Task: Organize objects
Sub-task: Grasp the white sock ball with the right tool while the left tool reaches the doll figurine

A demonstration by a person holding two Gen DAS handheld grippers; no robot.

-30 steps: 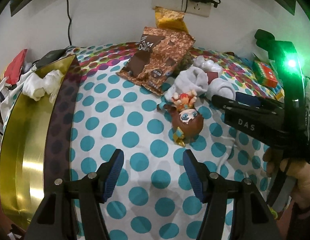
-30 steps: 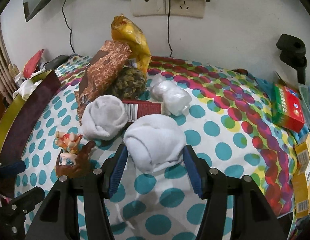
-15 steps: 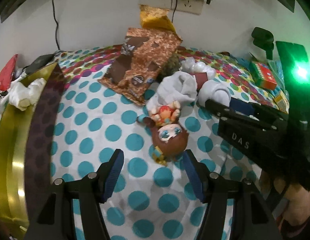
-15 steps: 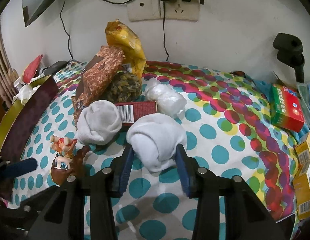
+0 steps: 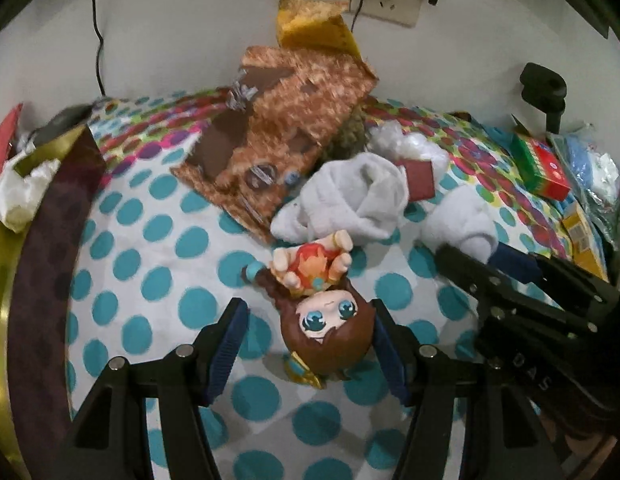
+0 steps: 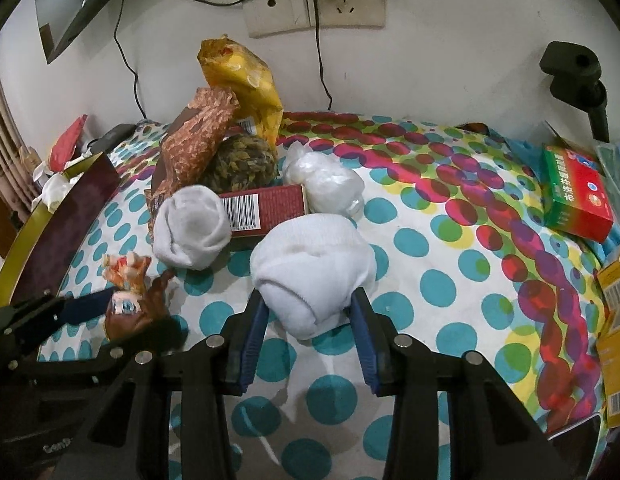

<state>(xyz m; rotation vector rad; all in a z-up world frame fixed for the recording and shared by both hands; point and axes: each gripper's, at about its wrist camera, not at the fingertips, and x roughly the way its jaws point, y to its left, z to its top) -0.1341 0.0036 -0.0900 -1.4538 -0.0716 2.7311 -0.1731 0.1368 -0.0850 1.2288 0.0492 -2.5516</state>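
so, starting at the far left, a gold-rimmed box with a dark red wall sits at the edge of the dotted cloth, some crumpled white stuff already inside; it reads as the place where loose things are meant to go. next along, the left gripper has its jaws apart around the doll figurine, which lies on its back with its brown-haired head between the blue pads. the right pad looks to be just touching the hair, the left one stands clear, so nothing is clamped yet; i judge it is lined up for a pinch across the head, the widest and roundest part. behind it a brown snack bag and a yellow one lean on the wall, out of the way. further right, the right gripper is clamped on the rolled white sock, pads sunk into the soft bundle's near end while it rests on the cloth. a second sock roll and a red carton wait just behind.
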